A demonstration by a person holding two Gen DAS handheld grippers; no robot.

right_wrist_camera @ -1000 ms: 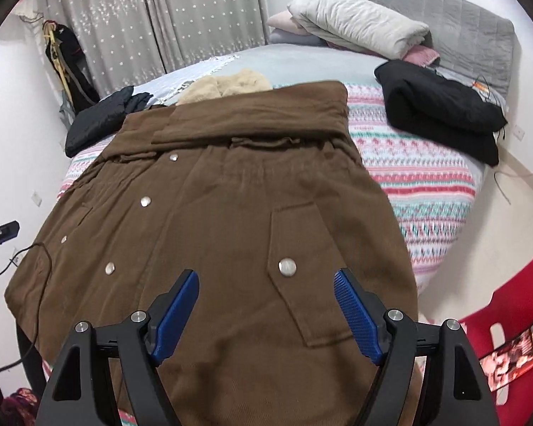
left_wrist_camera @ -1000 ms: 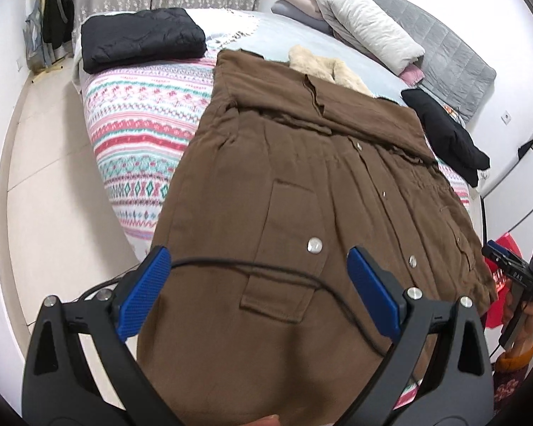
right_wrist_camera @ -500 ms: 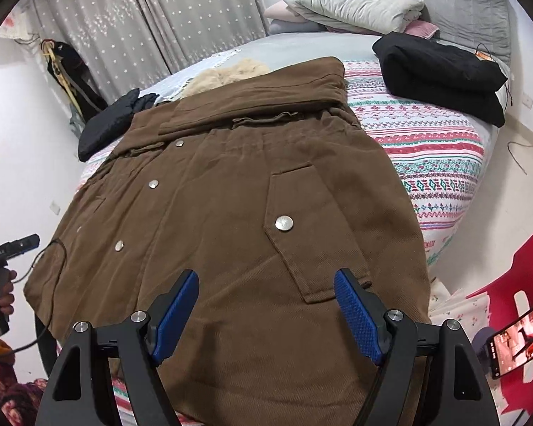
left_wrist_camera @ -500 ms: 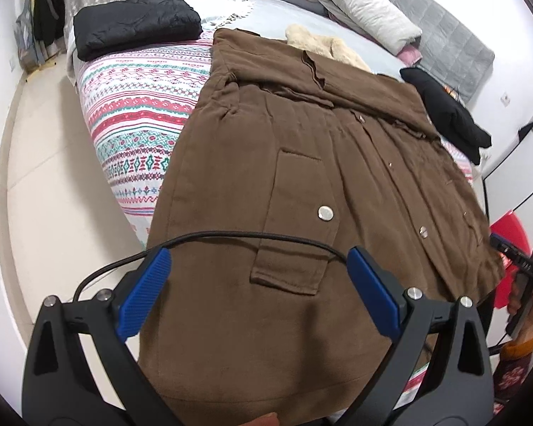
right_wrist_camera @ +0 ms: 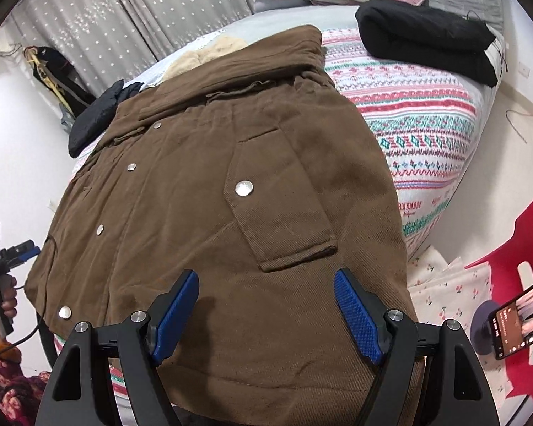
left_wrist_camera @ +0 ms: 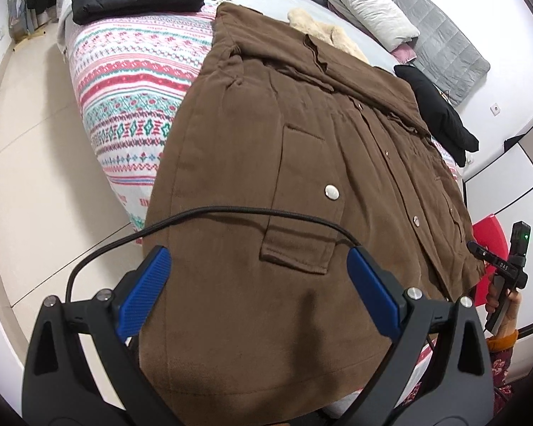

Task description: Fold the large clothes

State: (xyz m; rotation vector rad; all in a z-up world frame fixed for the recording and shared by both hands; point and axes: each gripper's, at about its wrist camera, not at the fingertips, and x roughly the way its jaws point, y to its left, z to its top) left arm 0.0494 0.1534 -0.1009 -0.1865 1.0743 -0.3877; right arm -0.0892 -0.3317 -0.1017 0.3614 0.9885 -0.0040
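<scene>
Overall, the bed (left_wrist_camera: 124, 81) carries a patterned cover, with the brown coat (left_wrist_camera: 266, 163) spread flat across it, hem overhanging the near edge. Only the right wrist view shows the dotted curtain (right_wrist_camera: 124, 10) beyond the coat and a phone (right_wrist_camera: 522, 319) beside its hem; only the left shows a cable (left_wrist_camera: 231, 211) crossing the coat. The left gripper (left_wrist_camera: 259, 291) and right gripper (right_wrist_camera: 266, 312) both hover above the hem, jaws spread wide, holding nothing.
</scene>
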